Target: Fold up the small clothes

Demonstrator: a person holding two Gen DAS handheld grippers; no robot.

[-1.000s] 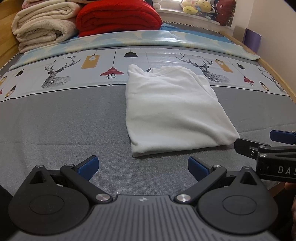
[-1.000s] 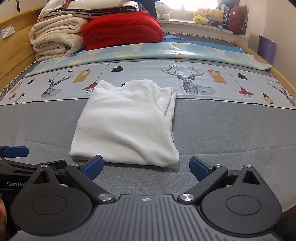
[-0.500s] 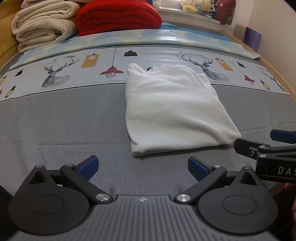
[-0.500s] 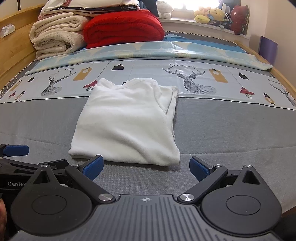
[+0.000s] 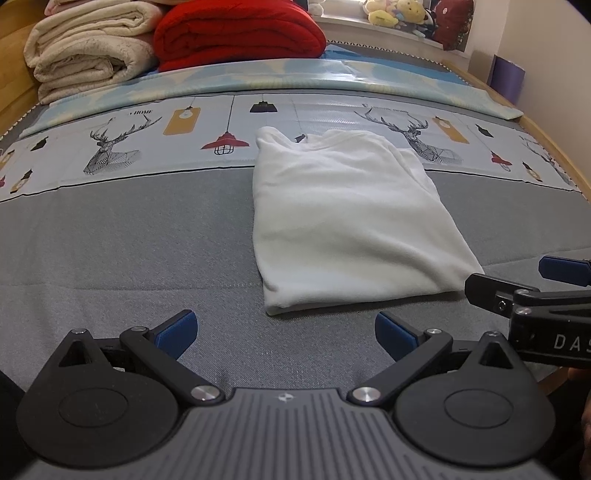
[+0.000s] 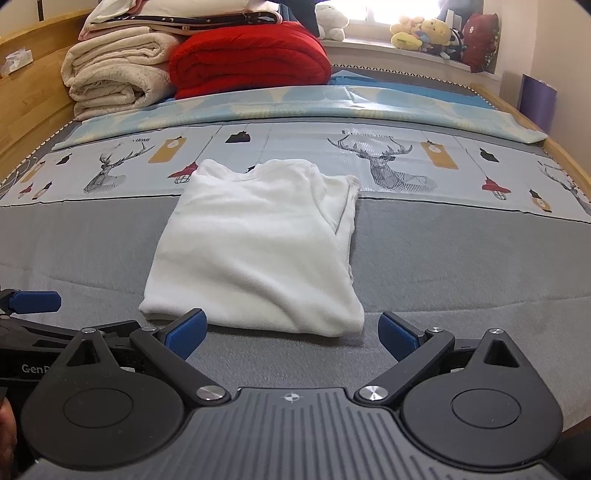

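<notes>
**On the grey bed, a white garment folded flat**

On the grey bedspread (image 5: 110, 251) just ahead of us lies the white garment (image 5: 343, 218), folded into a neat oblong, its soft fleecy face smooth with a few shallow ripples. From the right wrist view we see its right edge (image 6: 343, 229) stacked in layers, and the far end, with its neckline, reaches onto the printed strip of deer and lamps (image 6: 388, 166).

Our left gripper (image 5: 284, 330) hangs with its jaws spread wide, holding nothing, just short of the near hem. Our right gripper (image 6: 291, 330) is also parted and empty, its left blue pad (image 6: 186, 328) overlapping the hem in the picture; we cannot tell if it touches.

Beyond, we spot a red blanket (image 6: 251, 59) beside rolled cream blankets (image 6: 118, 77), a wooden bed frame (image 6: 26, 96), and plush toys (image 6: 424, 33) on the bright windowsill.
</notes>
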